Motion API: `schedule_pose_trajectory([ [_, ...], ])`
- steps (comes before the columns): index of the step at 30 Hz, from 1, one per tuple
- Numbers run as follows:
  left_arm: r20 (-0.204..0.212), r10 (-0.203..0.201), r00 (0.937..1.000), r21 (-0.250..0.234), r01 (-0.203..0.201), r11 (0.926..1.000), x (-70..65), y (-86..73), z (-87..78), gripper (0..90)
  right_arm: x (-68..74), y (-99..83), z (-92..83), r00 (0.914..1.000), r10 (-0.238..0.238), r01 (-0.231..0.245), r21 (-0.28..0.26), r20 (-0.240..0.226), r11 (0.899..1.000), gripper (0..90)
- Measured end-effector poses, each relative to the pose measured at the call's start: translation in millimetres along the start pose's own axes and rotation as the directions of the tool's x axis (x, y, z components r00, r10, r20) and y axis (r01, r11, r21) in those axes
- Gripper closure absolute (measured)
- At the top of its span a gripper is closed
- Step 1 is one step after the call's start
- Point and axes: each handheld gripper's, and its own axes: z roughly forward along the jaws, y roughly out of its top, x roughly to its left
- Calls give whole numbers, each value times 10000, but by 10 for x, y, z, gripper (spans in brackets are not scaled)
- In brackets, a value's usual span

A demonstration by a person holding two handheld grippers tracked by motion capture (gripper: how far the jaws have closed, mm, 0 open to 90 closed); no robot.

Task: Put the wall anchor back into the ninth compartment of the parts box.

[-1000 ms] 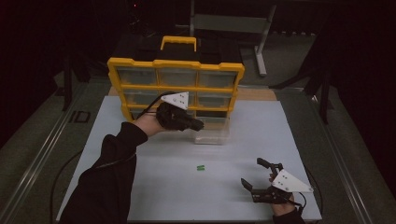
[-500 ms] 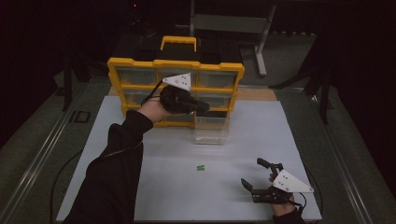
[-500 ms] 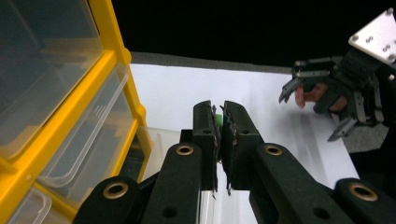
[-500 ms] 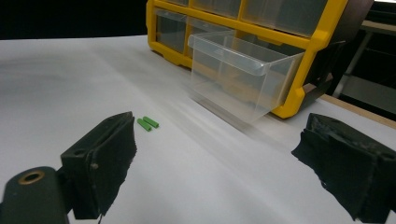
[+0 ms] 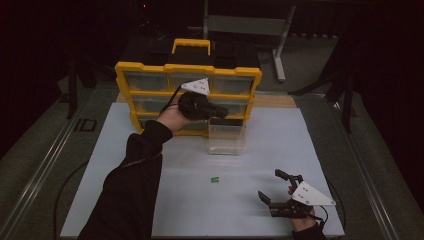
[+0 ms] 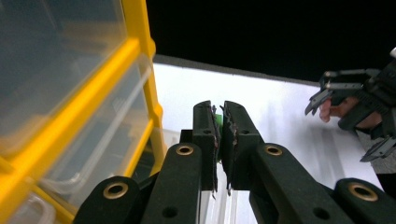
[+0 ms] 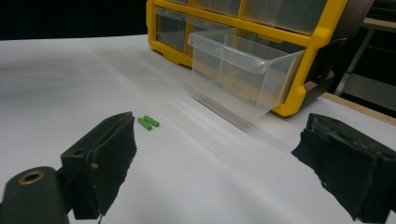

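The left gripper (image 5: 220, 111) sits at upper centre of the high view, raised in front of the yellow organizer (image 5: 150, 75) and just above the clear drawer (image 5: 227, 142) that has been pulled out onto the white mat (image 5: 150, 150). In the left gripper view its jaws are closed nearly together on a small green piece (image 6: 218, 122), which shows as a sliver between the pads near the tips. The organizer's yellow frame and clear fronts occupy the left of that view.

The right gripper (image 5: 275, 187) lies at lower right of the high view, low over the mat and well apart from the organizer. Its jaws stand wide open with nothing between them; in the right gripper view the two black pads (image 7: 112, 154) sit at the lower left and lower right corners with bare mat between.

Two green pieces (image 5: 215, 180) lie side by side on the mat at lower centre of the high view, between the drawer and the right gripper. In the right gripper view they appear at centre left, just beyond the left pad. The drawer appears at upper centre there, projecting from the organizer's bottom row.
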Motion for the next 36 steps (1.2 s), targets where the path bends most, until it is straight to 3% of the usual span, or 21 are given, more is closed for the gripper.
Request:
schedule_pose_trajectory([
  [12,-239,-393,9989,891,413,9952,45,-265,193,850,-1,-2,0,10000,2,-2,-1,-62,10000,100],
  [15,-275,-666,9974,1058,692,9920,57,-335,243,850,3,-1,1,10000,-3,3,22,-82,10000,100],
  [20,-520,-614,9968,1426,683,9874,46,-410,323,849,3,-4,4,9999,37,-36,50,-111,10000,100],
  [26,-919,-799,9926,1909,963,9769,49,-454,392,848,6,-7,9,9999,60,-59,96,-146,9999,100],
  [29,-992,-898,9910,2325,1109,9663,47,-469,435,848,1,-9,7,9998,82,-81,74,-165,9999,100],
  [35,-1060,-1263,9863,2459,1491,9577,42,-464,464,842,3,-9,9,9998,87,-85,80,-169,9999,100],
  [36,-1058,-1333,9854,2439,1557,9572,40,-460,465,787,1,-8,7,9998,80,-79,38,-184,10000,100],
])
